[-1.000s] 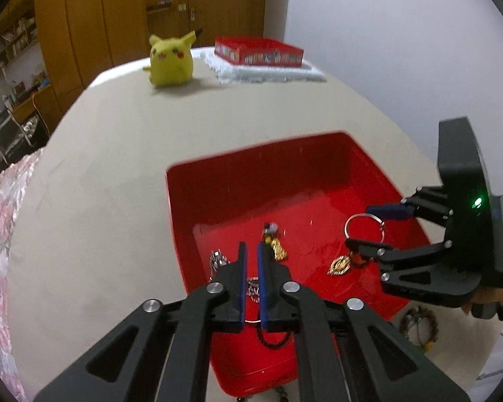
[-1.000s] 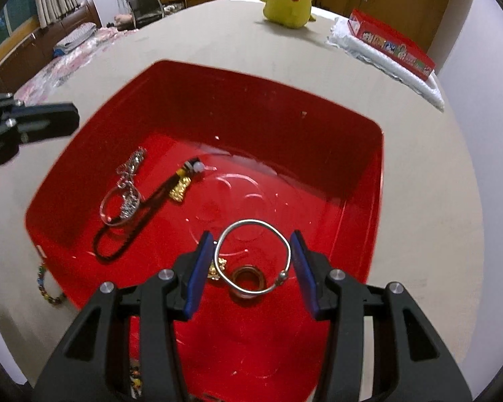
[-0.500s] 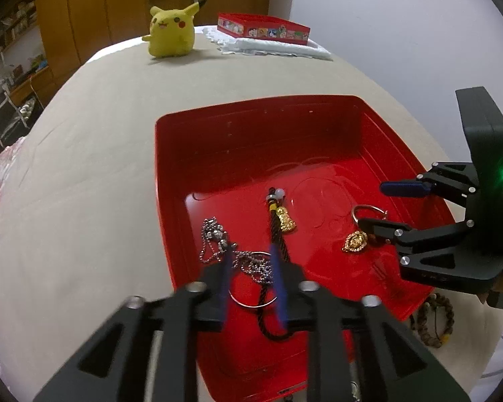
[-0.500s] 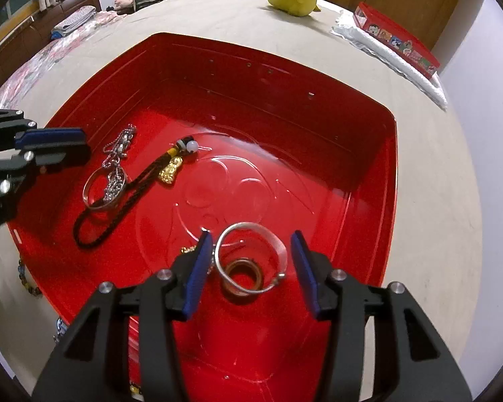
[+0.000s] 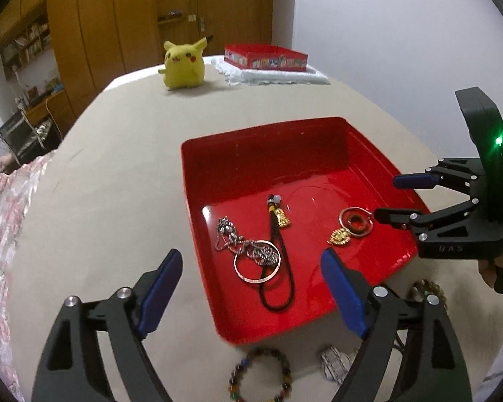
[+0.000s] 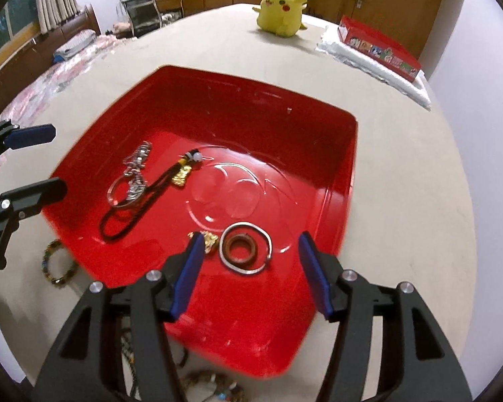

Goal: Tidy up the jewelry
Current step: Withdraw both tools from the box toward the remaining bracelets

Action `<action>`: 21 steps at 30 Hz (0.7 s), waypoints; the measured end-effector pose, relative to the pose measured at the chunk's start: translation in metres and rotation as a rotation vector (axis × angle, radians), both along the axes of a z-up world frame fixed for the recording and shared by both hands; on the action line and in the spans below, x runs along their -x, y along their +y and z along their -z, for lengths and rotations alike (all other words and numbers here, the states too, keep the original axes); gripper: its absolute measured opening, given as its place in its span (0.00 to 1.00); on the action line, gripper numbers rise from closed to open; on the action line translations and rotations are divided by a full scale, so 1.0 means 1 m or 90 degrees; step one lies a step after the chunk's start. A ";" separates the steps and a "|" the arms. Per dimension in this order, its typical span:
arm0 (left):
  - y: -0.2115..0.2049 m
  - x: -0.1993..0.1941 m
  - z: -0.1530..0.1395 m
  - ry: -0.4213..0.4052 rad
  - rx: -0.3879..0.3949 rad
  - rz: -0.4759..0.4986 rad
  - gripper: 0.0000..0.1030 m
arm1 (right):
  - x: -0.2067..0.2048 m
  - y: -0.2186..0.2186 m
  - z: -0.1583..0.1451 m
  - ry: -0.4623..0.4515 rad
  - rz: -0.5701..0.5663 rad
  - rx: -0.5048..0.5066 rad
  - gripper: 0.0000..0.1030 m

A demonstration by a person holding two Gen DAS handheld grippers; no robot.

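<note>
A red tray (image 5: 268, 140) holds the jewelry. A silver bangle (image 5: 256, 264) tangled with a silver chain (image 5: 231, 234) lies beside a black cord with a gold charm (image 5: 281, 217). My left gripper (image 5: 251, 256) hangs over the tray's near edge, its jaws opening wide with nothing gripped. On the right side of the tray (image 6: 251, 80), a thin silver hoop (image 6: 268, 238) lies around a brown ring (image 6: 233, 251), next to a gold pendant (image 6: 211, 239). My right gripper (image 6: 251, 238) hovers above them, its jaws opening and its pads clear of the hoop.
A coloured bead bracelet (image 5: 260, 375), a brown bead bracelet (image 5: 432, 291) and a small silver piece (image 5: 335, 365) lie on the beige table outside the tray. A yellow plush (image 5: 182, 65) and a red box (image 5: 265, 57) on white cloth stand at the far end.
My left gripper went from shut to wide open and drew back from the tray, leaving the bangle and chain inside. My right gripper widened and lifted off the silver hoop, which now lies flat.
</note>
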State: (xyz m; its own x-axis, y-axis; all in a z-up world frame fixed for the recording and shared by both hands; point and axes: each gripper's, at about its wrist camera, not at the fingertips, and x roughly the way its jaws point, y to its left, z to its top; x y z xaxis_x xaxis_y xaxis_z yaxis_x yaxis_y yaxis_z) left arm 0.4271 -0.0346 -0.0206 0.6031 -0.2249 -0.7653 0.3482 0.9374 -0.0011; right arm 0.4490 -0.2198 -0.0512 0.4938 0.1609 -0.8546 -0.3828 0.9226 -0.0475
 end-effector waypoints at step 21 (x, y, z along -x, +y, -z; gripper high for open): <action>0.009 0.158 -0.044 -0.120 -0.022 -0.019 0.96 | 0.140 -0.007 -0.053 -0.106 -0.023 -0.087 0.77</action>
